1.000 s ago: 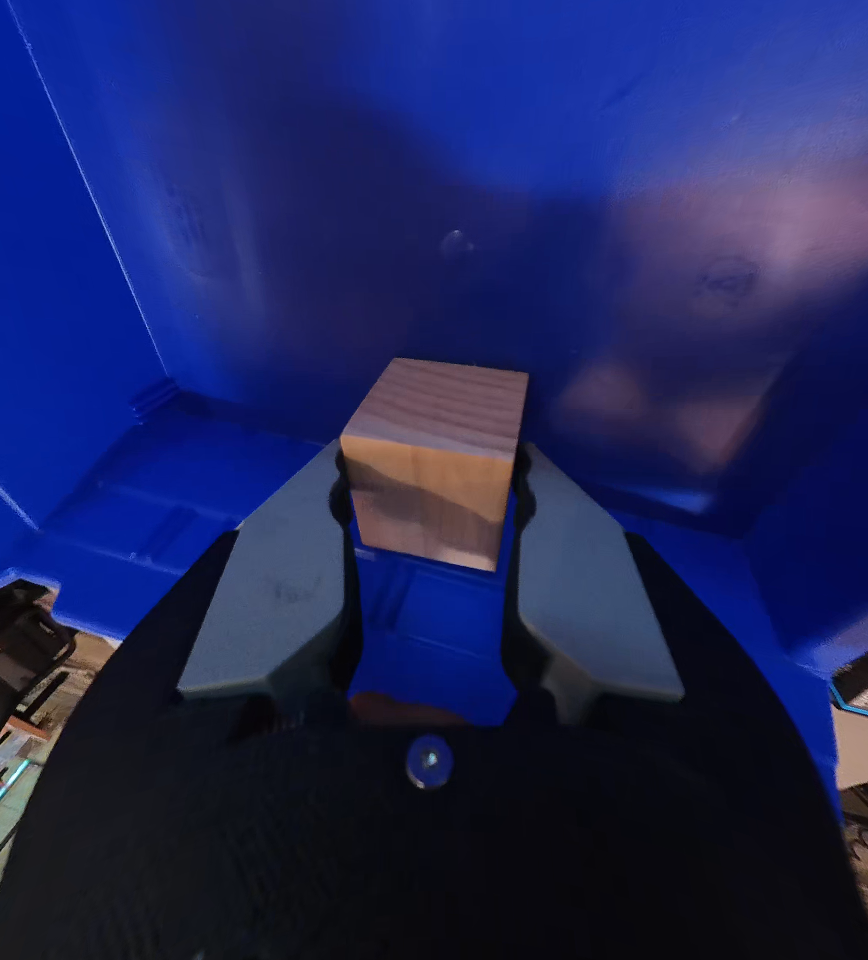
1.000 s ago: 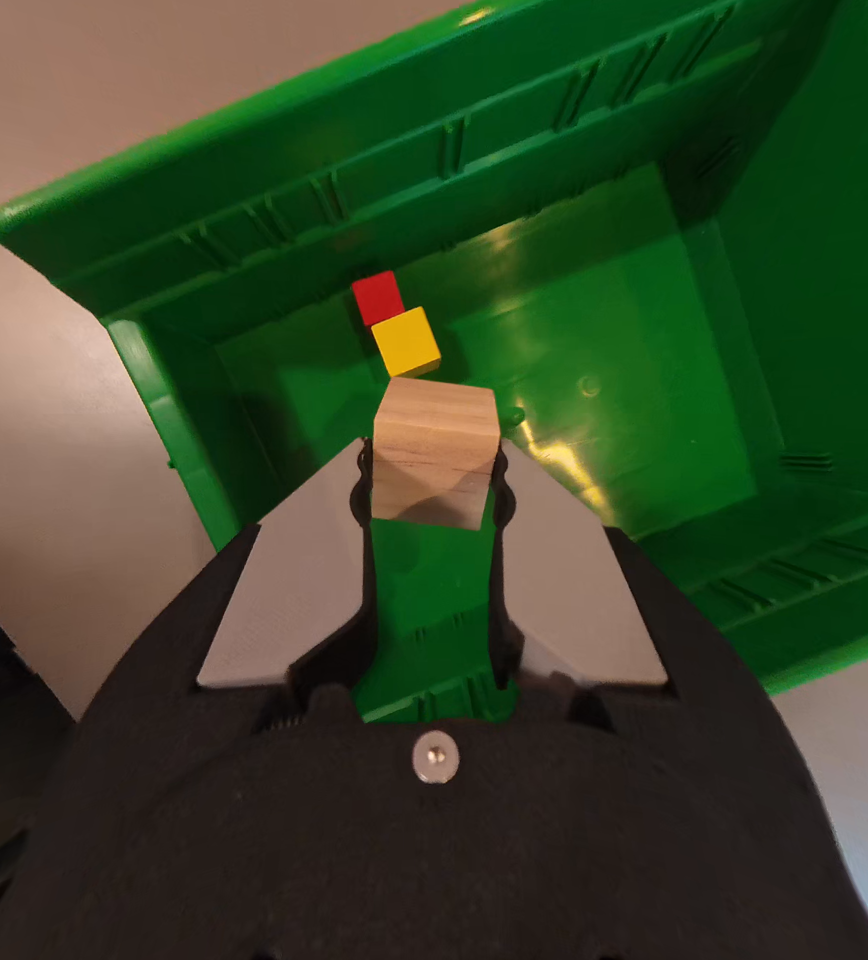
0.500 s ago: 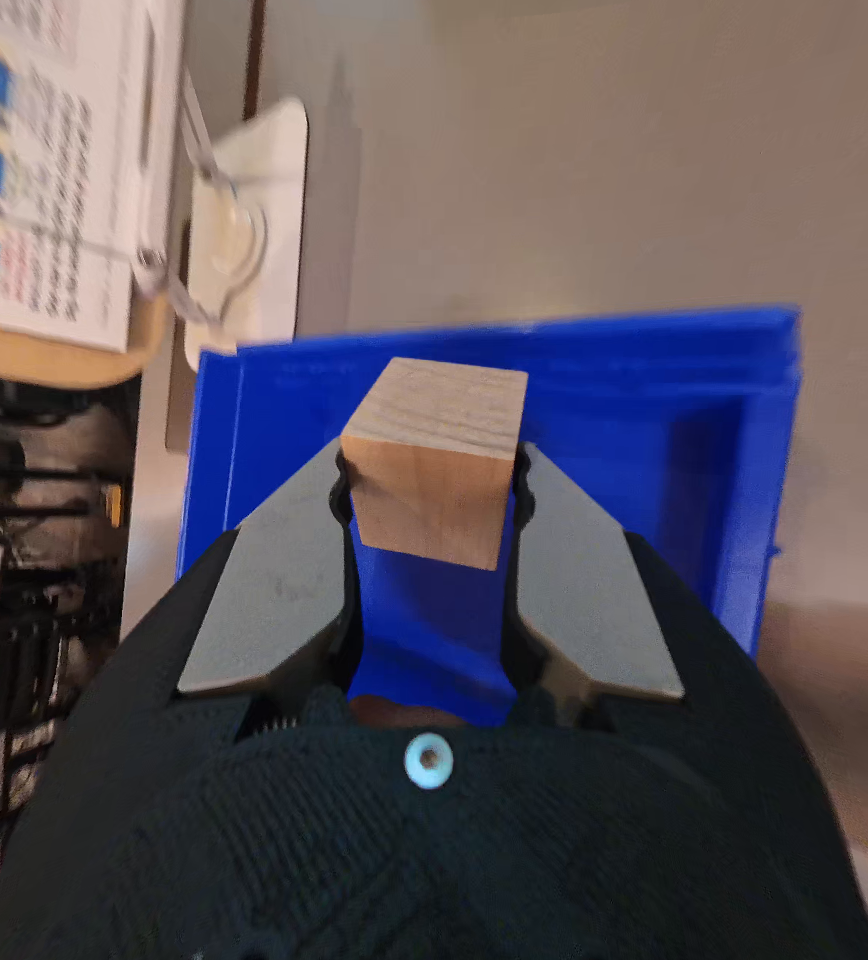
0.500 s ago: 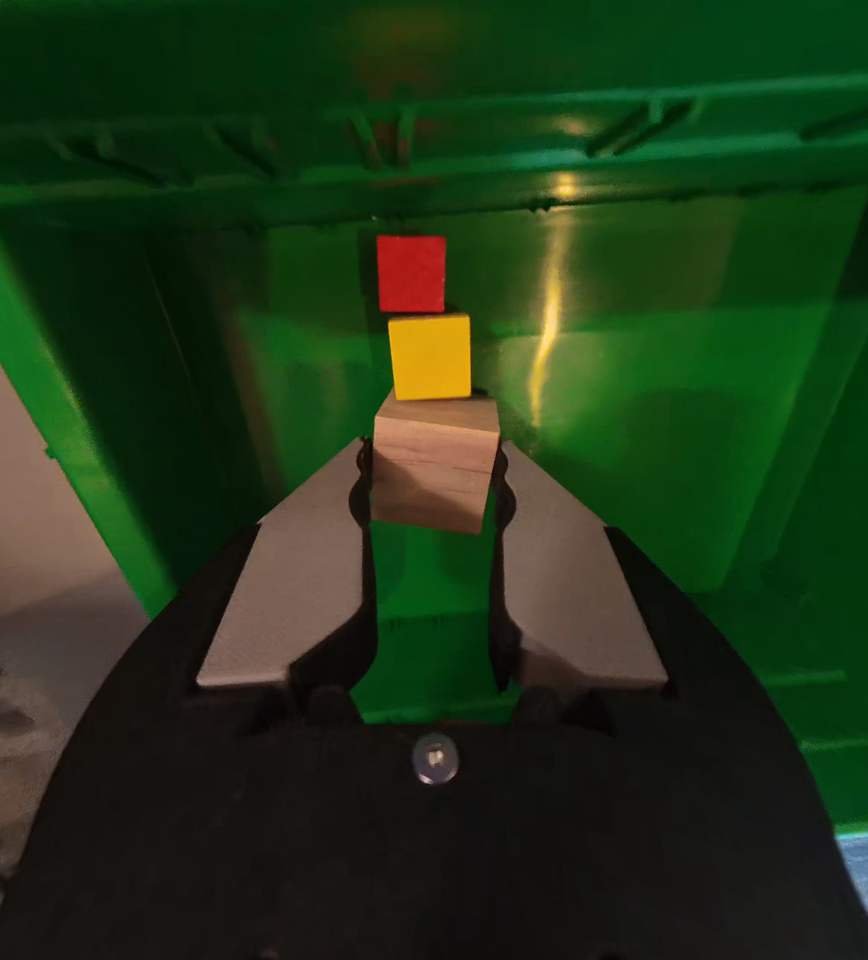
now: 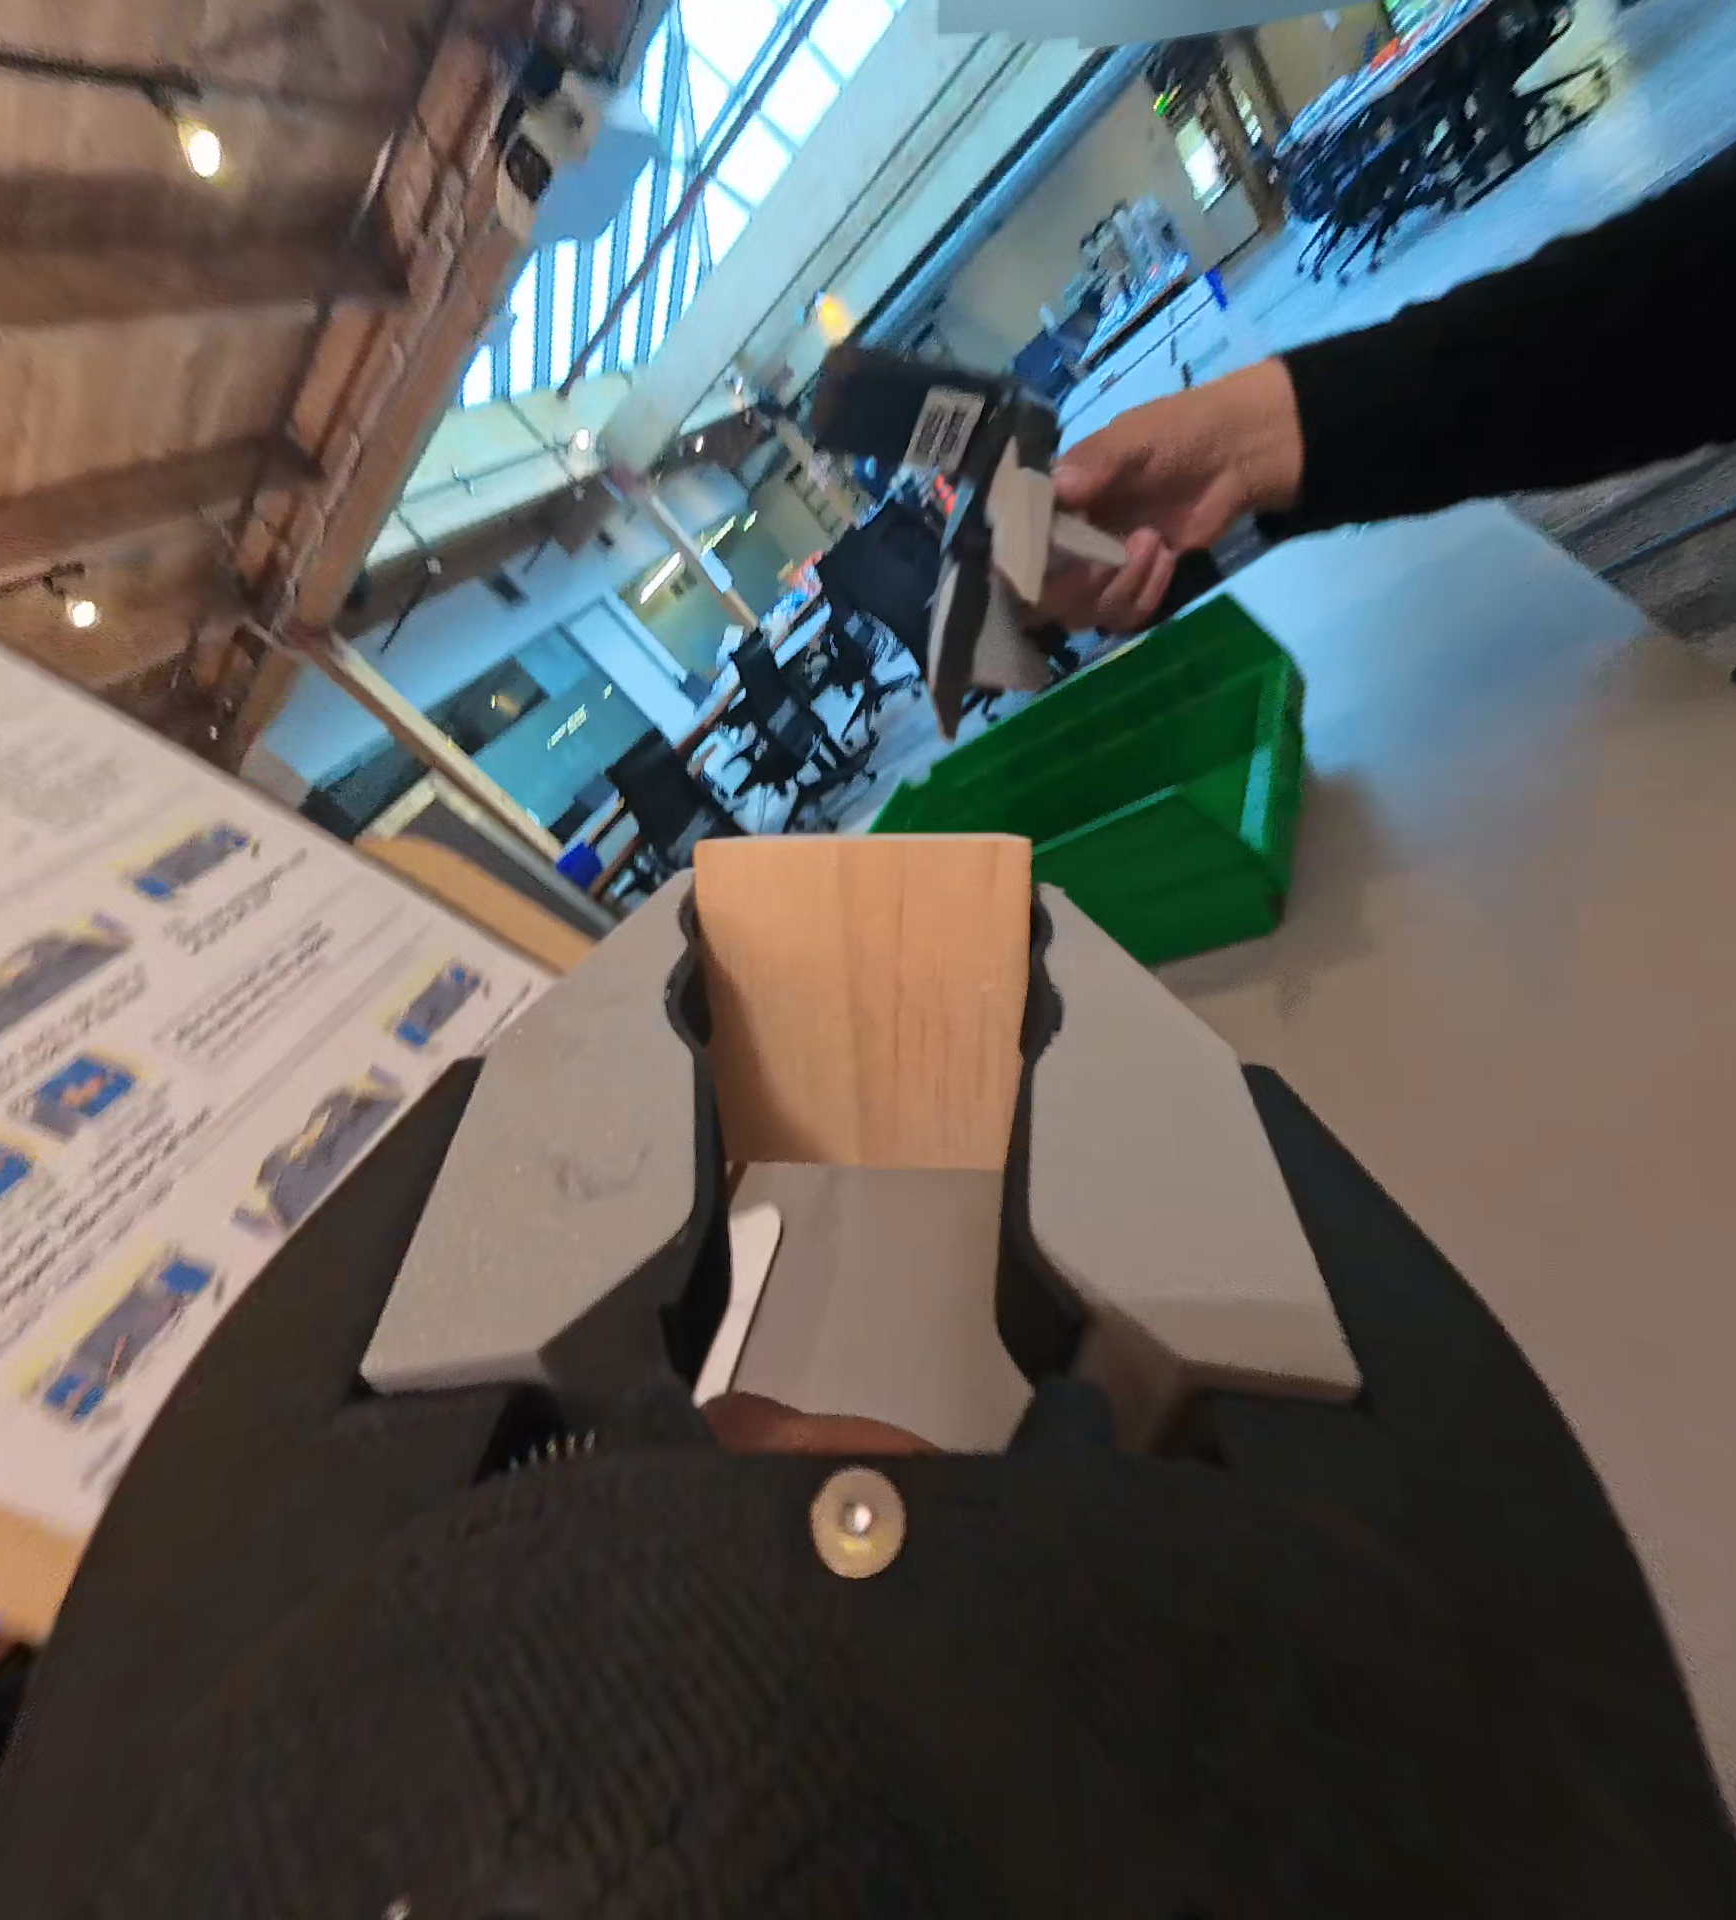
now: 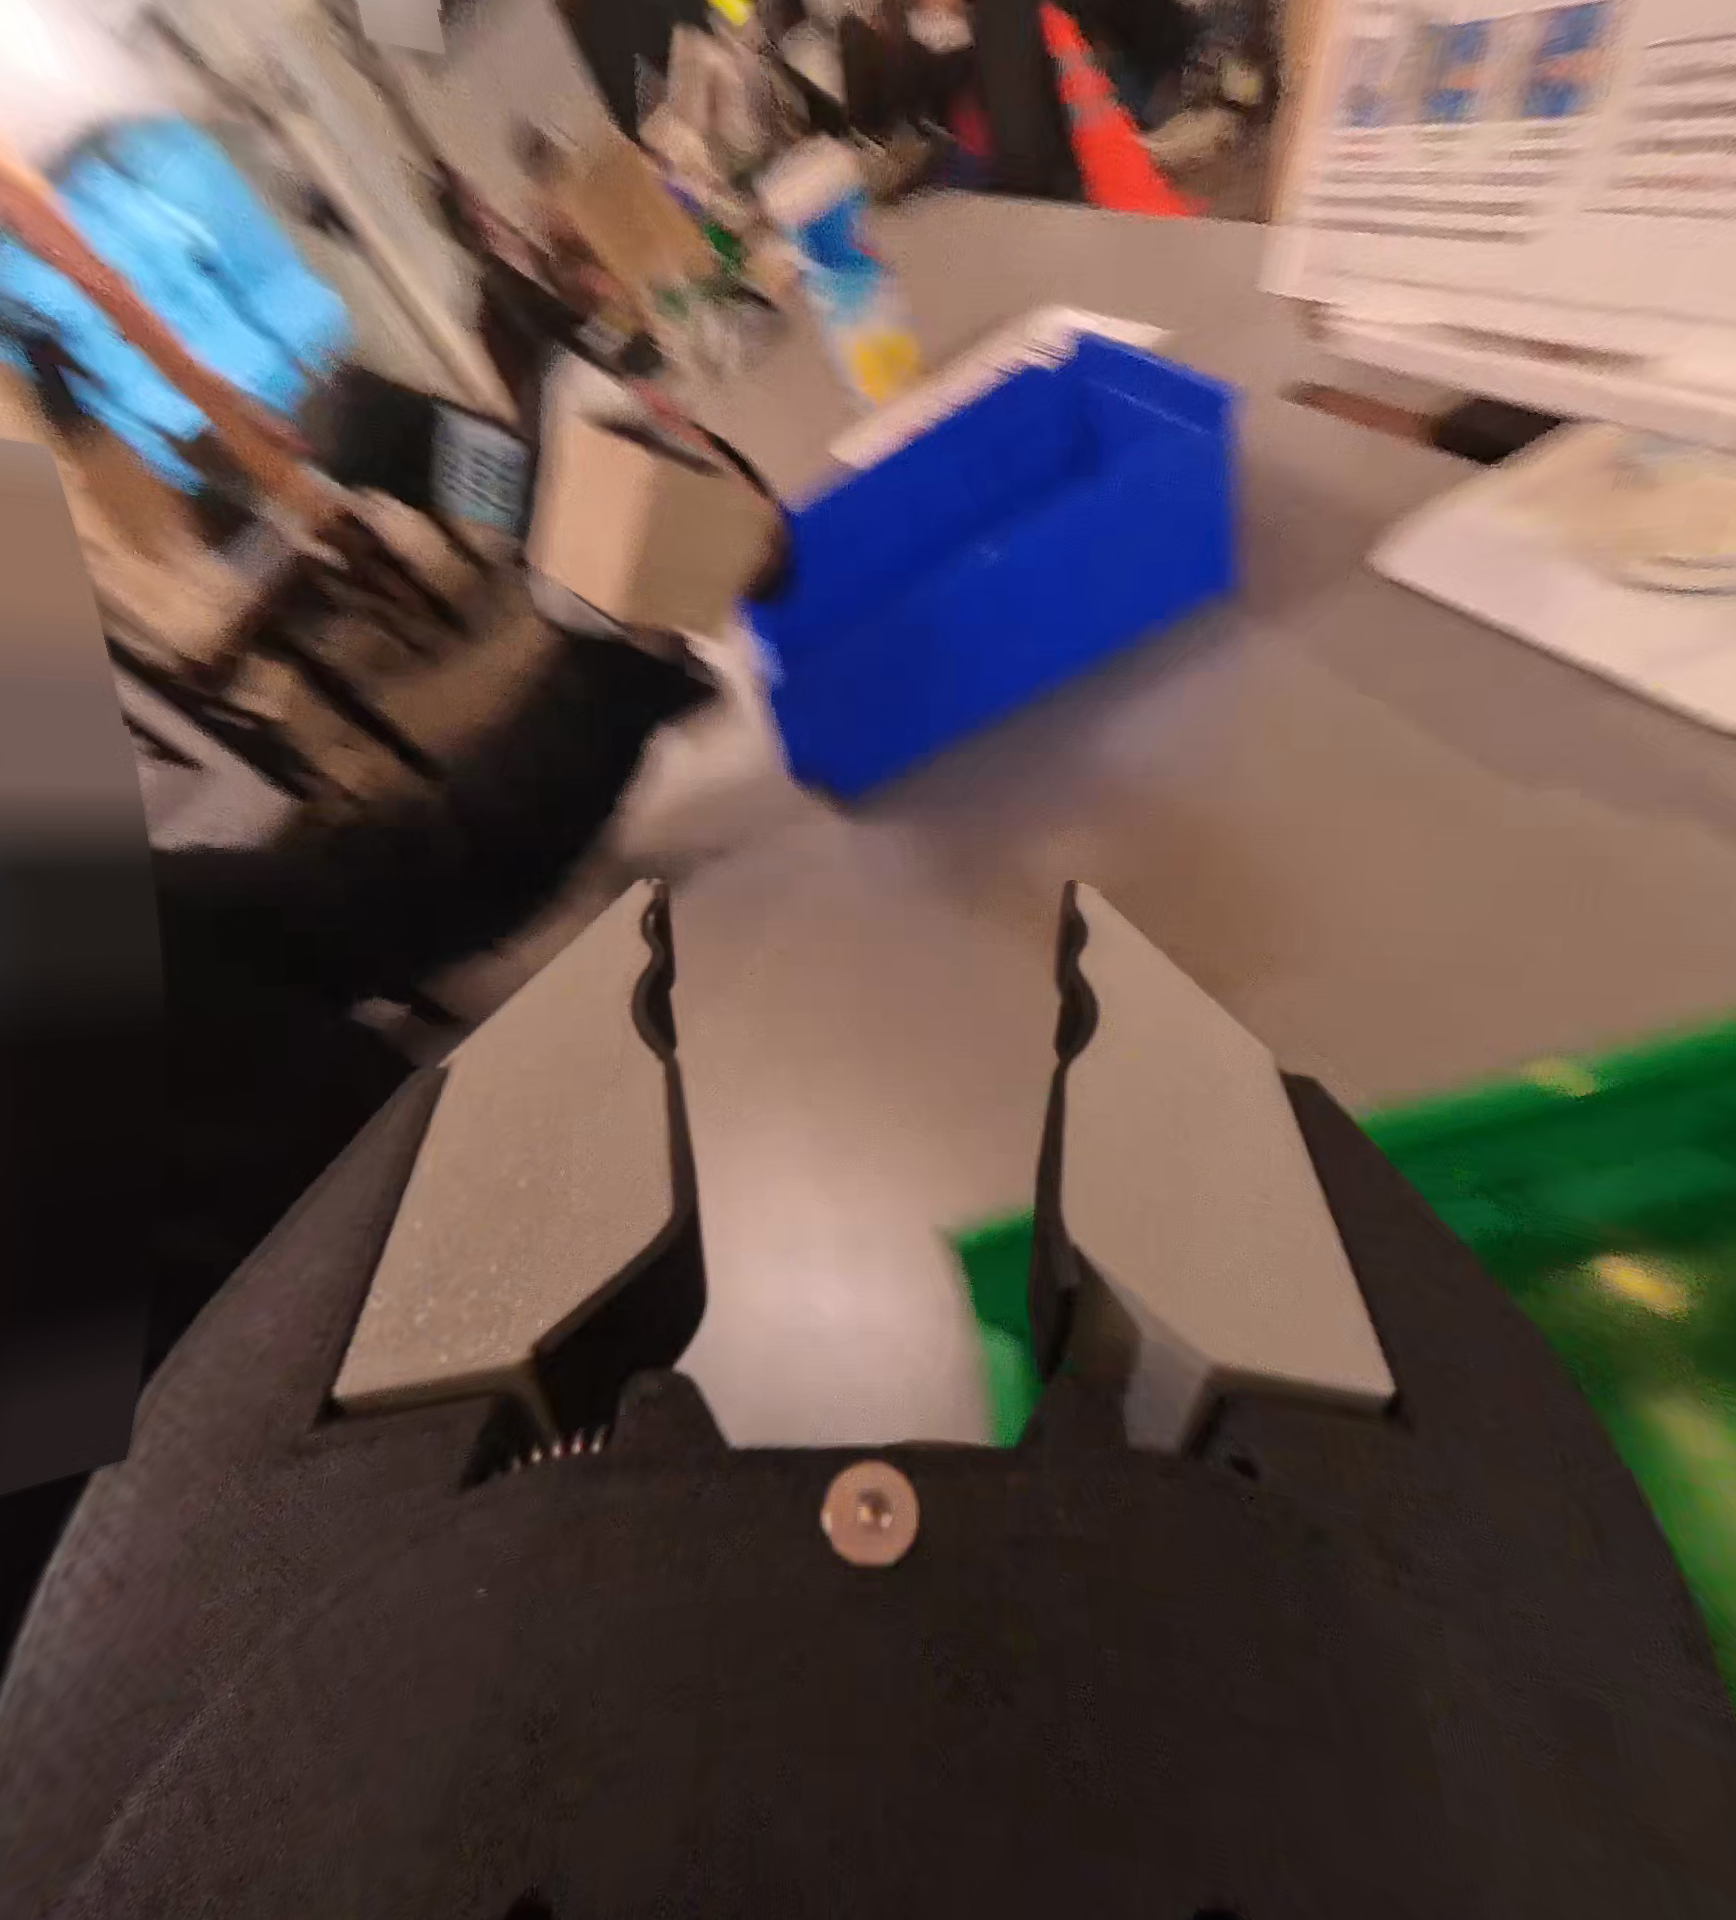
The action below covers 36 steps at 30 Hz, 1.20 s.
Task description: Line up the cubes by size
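Wooden cube [image 5: 864, 1003], pinched in left gripper [image 5: 864, 925] jaws, best lowered level into green bin [image 5: 1134, 800]; right gripper [image 6: 864, 914] jaws spread, empty.

Bin [image 5: 1144, 821] on table [image 5: 1529, 1039], beyond cube [image 5: 859, 1003].
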Available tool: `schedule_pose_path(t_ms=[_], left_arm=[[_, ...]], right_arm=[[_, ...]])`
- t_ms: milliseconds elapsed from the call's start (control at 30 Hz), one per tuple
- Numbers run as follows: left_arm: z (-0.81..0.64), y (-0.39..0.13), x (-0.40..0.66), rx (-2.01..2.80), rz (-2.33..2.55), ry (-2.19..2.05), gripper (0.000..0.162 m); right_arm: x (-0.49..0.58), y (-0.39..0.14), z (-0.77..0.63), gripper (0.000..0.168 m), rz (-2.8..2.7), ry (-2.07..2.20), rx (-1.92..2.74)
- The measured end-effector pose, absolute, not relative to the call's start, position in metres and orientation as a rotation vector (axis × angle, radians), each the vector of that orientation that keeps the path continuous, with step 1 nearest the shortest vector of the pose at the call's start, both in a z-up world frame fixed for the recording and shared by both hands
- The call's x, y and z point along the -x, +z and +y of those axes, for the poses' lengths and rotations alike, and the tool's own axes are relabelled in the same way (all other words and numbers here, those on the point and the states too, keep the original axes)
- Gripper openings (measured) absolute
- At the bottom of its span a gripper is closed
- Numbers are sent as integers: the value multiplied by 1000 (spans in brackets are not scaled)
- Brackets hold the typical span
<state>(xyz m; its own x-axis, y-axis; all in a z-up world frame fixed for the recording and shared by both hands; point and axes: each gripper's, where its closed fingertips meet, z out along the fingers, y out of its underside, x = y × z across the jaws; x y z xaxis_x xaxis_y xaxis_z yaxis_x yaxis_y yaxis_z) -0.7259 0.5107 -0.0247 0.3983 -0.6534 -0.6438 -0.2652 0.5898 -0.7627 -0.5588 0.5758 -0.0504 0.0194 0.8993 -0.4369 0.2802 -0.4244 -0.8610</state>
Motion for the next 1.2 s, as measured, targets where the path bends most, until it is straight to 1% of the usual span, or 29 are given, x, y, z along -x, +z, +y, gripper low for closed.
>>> schedule_pose_path(t_ms=[67, 100, 233, 267, 333, 400, 467, 533, 600, 633, 700, 767, 867, 933, 1033, 1167, 1200], left_arm=[[499, -19, 698, 883, 1208, -323, 59], [494, -17, 684, 849, 1222, -328, 58], [480, -17, 640, 774, 1278, -349, 58], [479, -19, 632, 769, 1291, -352, 57], [476, -23, 622, 759, 1302, -366, 58], [479, -23, 621, 786, 1283, -373, 58], [485, -30, 622, 859, 1282, -367, 57], [491, -33, 629, 916, 1251, -333, 54], [490, -29, 646, 958, 1190, -326, 42], [489, -28, 658, 996, 1166, -331, 41], [486, -33, 686, 1083, 1137, -335, 45], [484, -44, 717, 1161, 1128, -287, 54], [480, -66, 758, 1263, 1139, -194, 61], [477, -80, 779, 1342, 1143, -164, 63], [478, -107, 811, 1482, 1159, -69, 70], [481, -174, 855, 1839, 1217, 2, 77], [479, -192, 861, 1905, 1252, 13, 75]], right_arm=[[587, -40, 547, 78, -1196, 1622, 1701], [602, -38, 536, 86, -1195, 1686, 1681], [642, -31, 485, 91, -1282, 1977, 1576], [647, -32, 475, 89, -1312, 2020, 1561], [655, -41, 473, 63, -1323, 1968, 1581], [652, -40, 476, 60, -1275, 2008, 1590], [646, -43, 484, 58, -1236, 1951, 1628], [633, -45, 498, 58, -1241, 1802, 1656], [607, -43, 520, 58, -1253, 1615, 1684], [590, -48, 538, 57, -1266, 1435, 1723], [544, -67, 582, 58, -1339, 966, 1795], [492, -96, 619, 58, -1470, 501, 1869], [430, -141, 640, 58, -1704, 76, 1981], [407, -165, 641, 58, -1826, -39, 2046], [388, -188, 643, 58, -1921, -165, 2123], [386, -214, 650, 58, -1991, -235, 2151], [387, -221, 650, 59, -2018, -237, 2155]])
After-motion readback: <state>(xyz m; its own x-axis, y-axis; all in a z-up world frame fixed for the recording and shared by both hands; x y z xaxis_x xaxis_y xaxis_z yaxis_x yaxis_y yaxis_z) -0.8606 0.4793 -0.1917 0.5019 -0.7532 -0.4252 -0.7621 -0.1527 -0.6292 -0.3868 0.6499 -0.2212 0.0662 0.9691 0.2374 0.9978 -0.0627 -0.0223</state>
